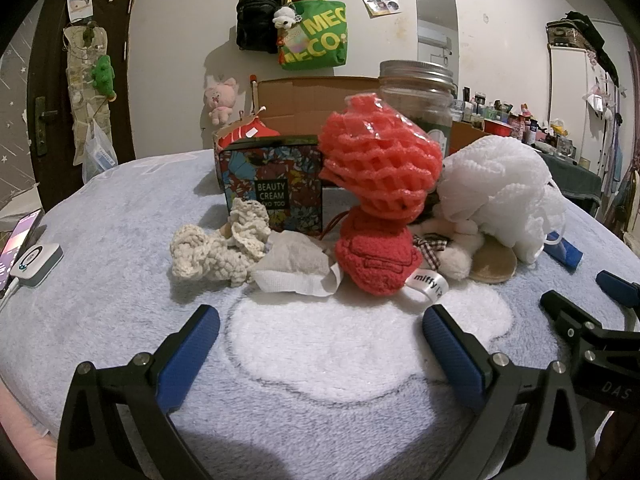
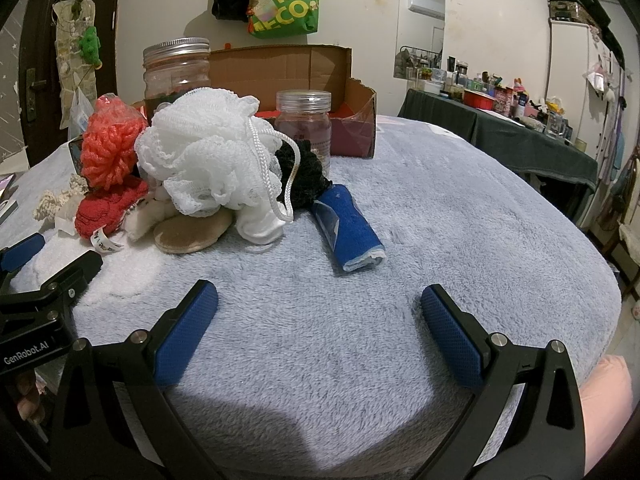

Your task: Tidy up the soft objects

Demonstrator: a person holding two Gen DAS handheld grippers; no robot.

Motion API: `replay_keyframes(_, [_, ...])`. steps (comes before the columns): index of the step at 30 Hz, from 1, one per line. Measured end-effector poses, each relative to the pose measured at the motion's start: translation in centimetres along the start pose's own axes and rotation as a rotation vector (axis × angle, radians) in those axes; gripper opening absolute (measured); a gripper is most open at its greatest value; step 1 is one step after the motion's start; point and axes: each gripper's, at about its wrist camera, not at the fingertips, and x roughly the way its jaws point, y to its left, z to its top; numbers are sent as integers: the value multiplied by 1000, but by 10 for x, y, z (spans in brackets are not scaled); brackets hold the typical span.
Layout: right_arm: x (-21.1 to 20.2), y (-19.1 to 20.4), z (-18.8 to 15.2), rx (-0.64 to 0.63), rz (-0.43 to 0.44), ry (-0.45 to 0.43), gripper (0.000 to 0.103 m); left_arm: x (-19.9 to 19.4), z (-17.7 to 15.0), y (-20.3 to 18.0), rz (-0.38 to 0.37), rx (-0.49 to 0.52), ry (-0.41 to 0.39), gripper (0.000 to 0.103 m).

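Both jaws wide apart, empty | left gripper [image 1: 320, 344] | right gripper [image 2: 319, 320] (above blanket [image 2: 400, 220])

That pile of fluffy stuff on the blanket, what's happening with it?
A person holds two grippers, and nothing has been picked up. The left gripper is open, facing the red knitted toy and the pink foam net. The right gripper is open too, pointing toward the rolled blue cloth beside the white bath pouf. Everything sits heaped before the cardboard box.
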Motion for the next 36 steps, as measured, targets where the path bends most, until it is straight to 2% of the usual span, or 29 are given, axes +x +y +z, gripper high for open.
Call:
replay_keyframes(10, [-2, 0, 7, -11, 16, 16, 103, -6, 6, -1, -25, 9, 22, 103])
replay_keyframes(15, [-11, -2, 29, -21, 42, -36, 103, -19, 35, -2, -68, 36, -43, 103])
replay_keyframes(19, [-17, -7, 44, -10, 81, -58, 103, -20, 50, 2, -106, 42, -62, 103])
replay_keyframes(27, [-11, -14, 79, -18, 258, -76, 103, -10, 80, 4, -191, 80, -44, 103])
replay_keyframes(32, [3, -10, 95, -78, 375, -54, 103, 1, 92, 6, -225, 103, -20, 103])
replay_keyframes(36, [16, -1, 100, -146, 438, -30, 103, 8, 93, 2, -235, 145, -6, 94])
